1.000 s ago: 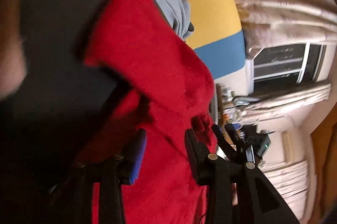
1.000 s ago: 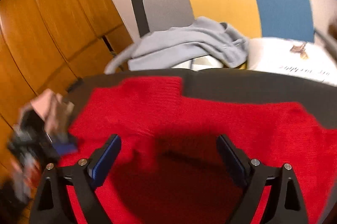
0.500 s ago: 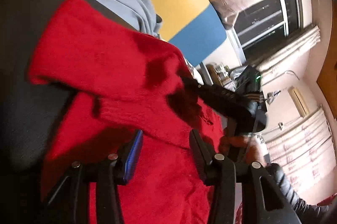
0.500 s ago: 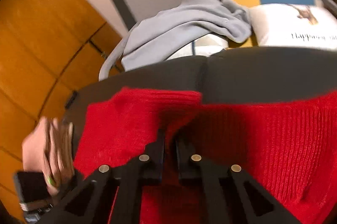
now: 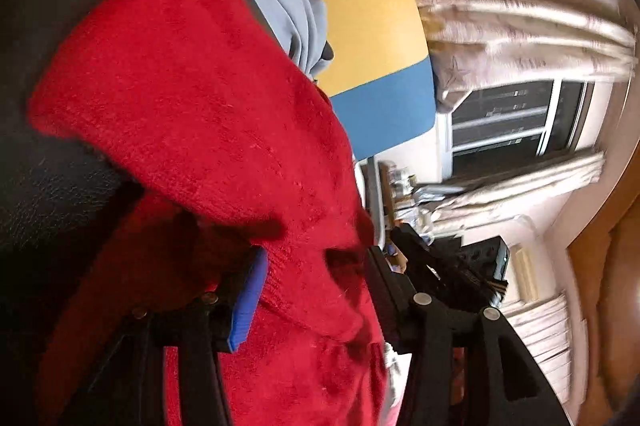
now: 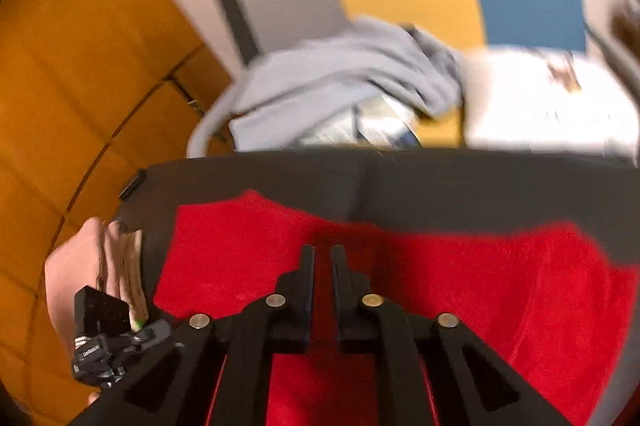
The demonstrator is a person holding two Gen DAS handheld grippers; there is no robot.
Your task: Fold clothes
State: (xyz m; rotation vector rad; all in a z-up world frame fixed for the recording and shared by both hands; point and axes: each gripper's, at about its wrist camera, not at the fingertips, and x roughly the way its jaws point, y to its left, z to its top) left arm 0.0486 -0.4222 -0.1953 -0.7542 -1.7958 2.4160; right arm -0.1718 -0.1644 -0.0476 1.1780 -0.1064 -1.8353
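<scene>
On the dark seat, the red sweater lies spread, so lift evenly: right gripper pinched nearly together, apparently on knit, left gripper opening around a fold.

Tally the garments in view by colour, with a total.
Red: 1, the red sweater spread on the dark surface.
Light grey: 1, the grey garment heaped behind it.
Total: 2.
</scene>
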